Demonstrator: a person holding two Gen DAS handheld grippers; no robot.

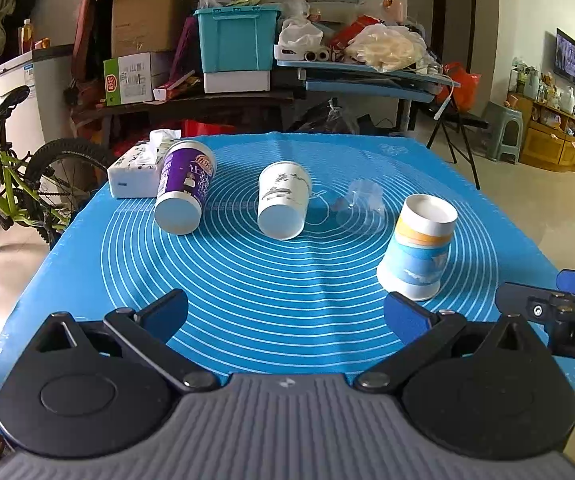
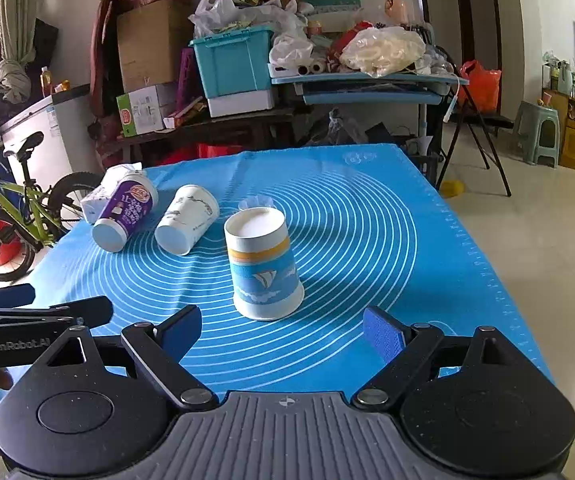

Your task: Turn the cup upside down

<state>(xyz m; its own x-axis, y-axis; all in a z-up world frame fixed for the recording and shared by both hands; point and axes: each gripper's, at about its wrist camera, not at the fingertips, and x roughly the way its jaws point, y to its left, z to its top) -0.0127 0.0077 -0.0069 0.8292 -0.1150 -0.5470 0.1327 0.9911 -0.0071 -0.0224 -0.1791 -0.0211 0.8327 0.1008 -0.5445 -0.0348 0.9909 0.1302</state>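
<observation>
Clear cup point(image 2: 256, 202) mostly hidden behind upside-down sailboat cup point(image 2: 265, 268).

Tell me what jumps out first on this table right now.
The blue baking mat with white rings fills the table. Nearest the open right gripper stands an upside-down paper cup with a sailboat print. Farther left, a purple paper cup and a white paper cup lie on their sides.

I hold my left gripper point(image 1: 285, 316) and right gripper point(image 2: 281, 330) side by side, low and level, jaws spread wide, gripping nothing.
</observation>
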